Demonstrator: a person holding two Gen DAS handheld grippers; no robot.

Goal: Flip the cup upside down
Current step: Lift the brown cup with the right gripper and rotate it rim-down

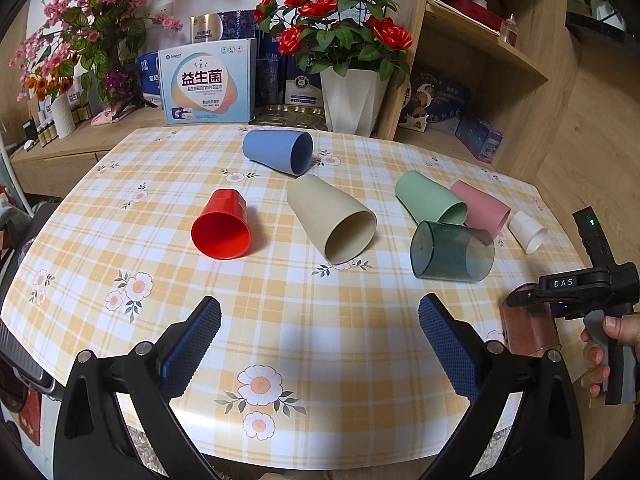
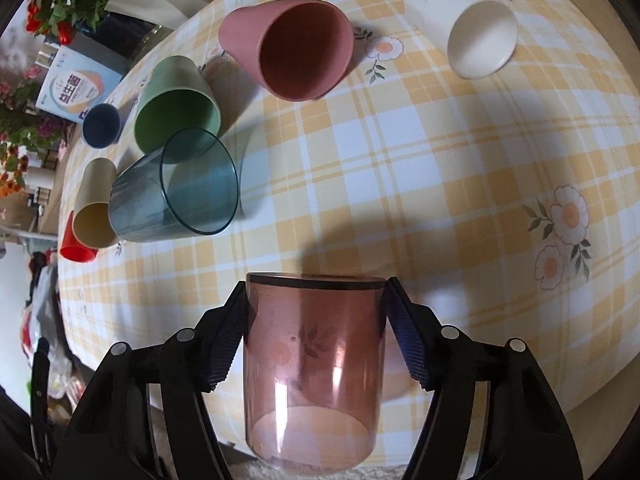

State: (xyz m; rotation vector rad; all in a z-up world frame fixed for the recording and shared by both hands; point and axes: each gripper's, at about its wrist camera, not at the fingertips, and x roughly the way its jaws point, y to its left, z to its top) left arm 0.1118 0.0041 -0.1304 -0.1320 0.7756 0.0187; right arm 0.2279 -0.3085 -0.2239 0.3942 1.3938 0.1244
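My right gripper (image 2: pixel 316 308) is shut on a see-through brown cup (image 2: pixel 314 364), pads on its two sides near the closed base; the open mouth points back toward the camera, over the near table edge. It also shows in the left wrist view (image 1: pixel 528 328), at the right edge of the table, under the right gripper (image 1: pixel 528 300). My left gripper (image 1: pixel 320 320) is open and empty above the front of the table.
Several cups lie on their sides on the checked tablecloth (image 1: pixel 304 320): red (image 1: pixel 222 226), beige (image 1: pixel 332 220), blue (image 1: pixel 280 151), green (image 1: pixel 430 198), pink (image 1: pixel 480 208), white (image 1: pixel 528 232), see-through teal (image 1: pixel 452 252). Boxes, flower pots and shelves stand behind.
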